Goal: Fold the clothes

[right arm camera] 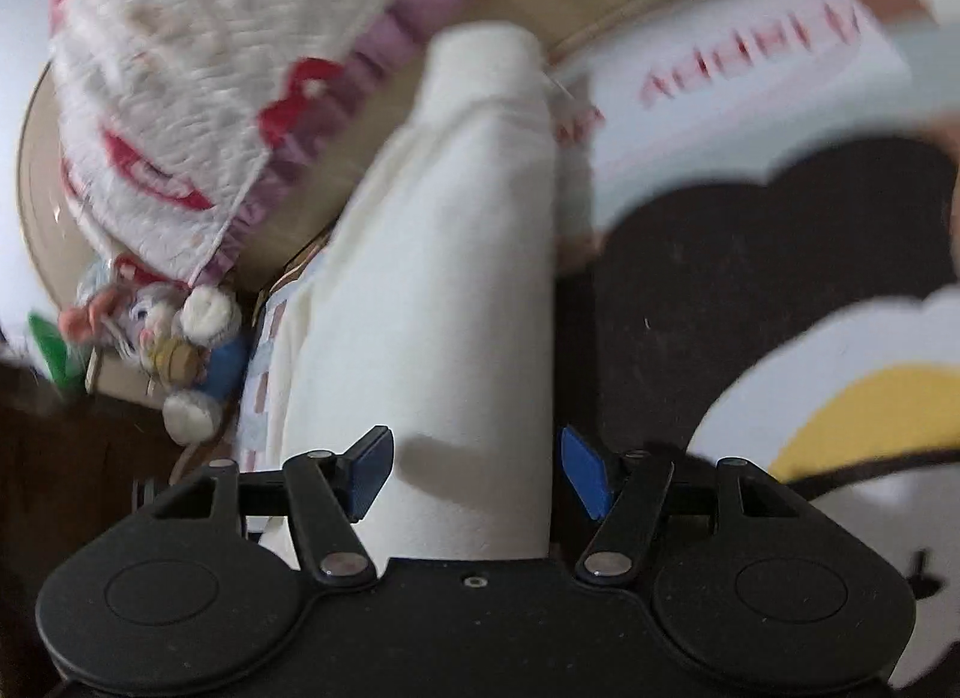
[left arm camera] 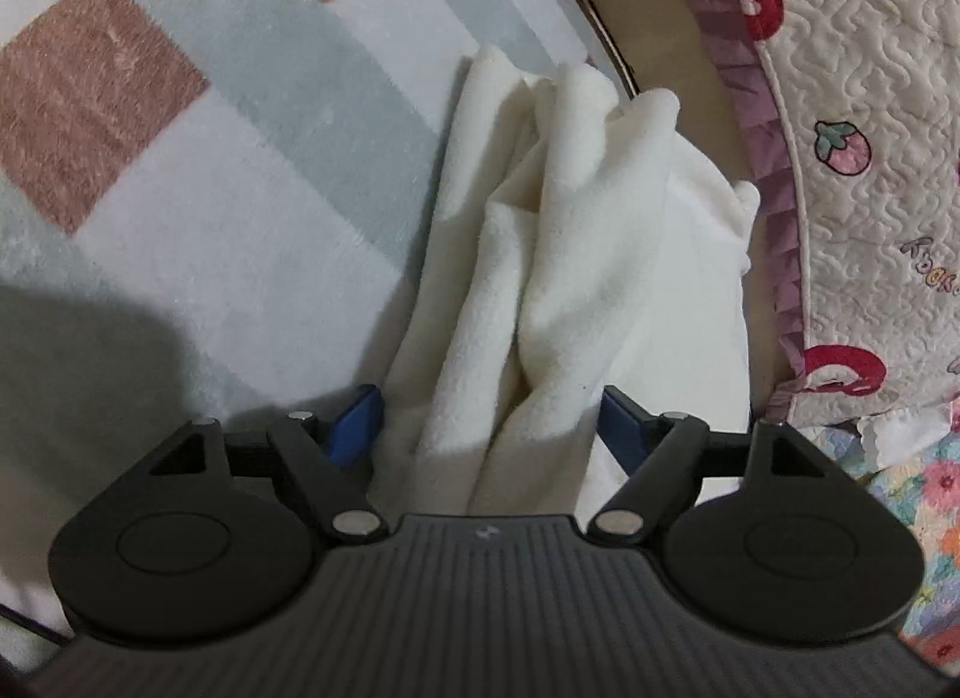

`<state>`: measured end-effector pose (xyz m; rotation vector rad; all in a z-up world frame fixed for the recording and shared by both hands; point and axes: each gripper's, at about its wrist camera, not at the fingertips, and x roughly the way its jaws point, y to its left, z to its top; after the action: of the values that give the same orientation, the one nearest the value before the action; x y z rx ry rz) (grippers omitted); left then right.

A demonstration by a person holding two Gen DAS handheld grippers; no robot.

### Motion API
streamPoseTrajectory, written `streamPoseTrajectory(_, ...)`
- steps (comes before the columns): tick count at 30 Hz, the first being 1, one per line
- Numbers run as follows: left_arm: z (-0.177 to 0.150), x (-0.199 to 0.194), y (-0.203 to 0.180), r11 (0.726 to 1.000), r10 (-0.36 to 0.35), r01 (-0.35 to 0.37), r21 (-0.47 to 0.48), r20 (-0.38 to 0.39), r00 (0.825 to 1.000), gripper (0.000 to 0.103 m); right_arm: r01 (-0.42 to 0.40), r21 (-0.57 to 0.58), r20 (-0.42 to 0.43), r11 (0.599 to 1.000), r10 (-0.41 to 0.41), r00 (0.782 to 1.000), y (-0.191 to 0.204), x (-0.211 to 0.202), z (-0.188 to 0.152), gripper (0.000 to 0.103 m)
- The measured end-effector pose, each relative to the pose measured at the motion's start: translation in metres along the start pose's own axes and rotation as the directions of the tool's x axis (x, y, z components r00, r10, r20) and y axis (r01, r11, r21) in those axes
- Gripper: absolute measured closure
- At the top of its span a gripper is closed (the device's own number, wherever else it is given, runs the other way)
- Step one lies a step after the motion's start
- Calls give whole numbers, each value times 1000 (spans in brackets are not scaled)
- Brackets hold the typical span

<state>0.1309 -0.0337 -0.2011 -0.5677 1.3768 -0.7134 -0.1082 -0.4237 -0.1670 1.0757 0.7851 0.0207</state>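
A white fleece garment [left arm camera: 570, 230] lies in long bunched folds on a checked blanket [left arm camera: 210, 188] of pink, grey and white squares. The folds run into my left gripper [left arm camera: 489, 425], whose blue pads [left arm camera: 357, 422] sit against both sides of the bunch, so it is shut on the cloth. In the right wrist view the same garment [right arm camera: 456, 278] is a smooth folded strip reaching away from my right gripper [right arm camera: 474, 470]. That strip lies between the right gripper's blue pads [right arm camera: 582, 473], which stand apart from it with a gap on the right side.
A quilted cream cover [left arm camera: 870, 128] with purple frill and strawberry prints lies to the right, past a tan wooden strip [left arm camera: 660, 38]. In the right wrist view a plush rabbit [right arm camera: 180, 350] sits at the left, and a black, white and yellow printed fabric [right arm camera: 750, 290] fills the right.
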Motion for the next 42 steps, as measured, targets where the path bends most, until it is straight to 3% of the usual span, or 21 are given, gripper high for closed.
streamPoseTrajectory(1,-2,0,-4,1000,3,-3,28,14,1000,48,-19,16,-9,1000,19,1000,-3,5,0,35)
streamPoseTrajectory(4,-8,-3,-11,999,31,-33,16,97,995,63,-37,-6,-23,999,37,999,-2,14,3,34)
streamPoseTrajectory(8,-12,1,-25,988,54,-70,138,115,992,62,-59,-10,-40,998,59,997,-2,37,11,28)
streamPoseTrajectory(10,-8,3,-19,993,21,-33,114,99,995,57,-70,-26,-49,997,69,996,-1,52,18,17)
streamPoseTrajectory(12,-4,8,-12,997,2,-9,80,84,996,49,-98,-17,-46,995,97,994,-2,60,23,16)
streamPoseTrajectory(14,-3,14,-10,997,0,-5,71,77,997,43,-135,6,-35,991,135,990,-5,64,26,21)
streamPoseTrajectory(15,-3,17,-12,996,1,-8,88,79,997,46,-147,-5,-29,989,147,989,-3,64,27,38)
streamPoseTrajectory(16,-5,15,-19,991,2,-14,134,88,996,61,-139,-82,-20,987,138,990,7,59,26,46)
streamPoseTrajectory(18,-9,11,-32,971,3,-29,237,110,994,70,-121,-224,-1,967,124,992,27,48,23,52)
streamPoseTrajectory(21,-20,7,-56,925,16,-74,373,158,987,72,-89,-347,49,934,113,992,51,34,17,53)
streamPoseTrajectory(23,-18,12,-60,928,19,-72,367,145,989,71,-58,-389,63,920,89,994,56,29,19,53)
streamPoseTrajectory(25,-13,19,-59,943,22,-60,327,118,993,69,-51,-346,46,937,71,996,44,31,25,52)
streamPoseTrajectory(27,-8,24,-56,950,20,-49,308,97,995,65,-76,-232,35,970,86,996,18,33,30,50)
streamPoseTrajectory(29,-8,27,-58,946,18,-45,322,87,996,64,-97,-142,48,985,105,993,-2,31,30,47)
streamPoseTrajectory(32,-8,29,-56,947,19,-41,318,70,997,57,-119,-124,49,985,125,991,-8,26,26,43)
streamPoseTrajectory(36,-4,29,-41,973,-31,24,231,28,999,50,-169,-130,-1,977,170,985,-14,24,16,30)
streamPoseTrajectory(39,-8,30,-42,964,-38,29,265,27,999,52,-173,-84,-34,981,171,985,-24,36,16,22)
streamPoseTrajectory(42,-16,27,-56,924,-9,-15,383,60,998,68,-154,-93,-43,984,151,988,-15,55,20,22)
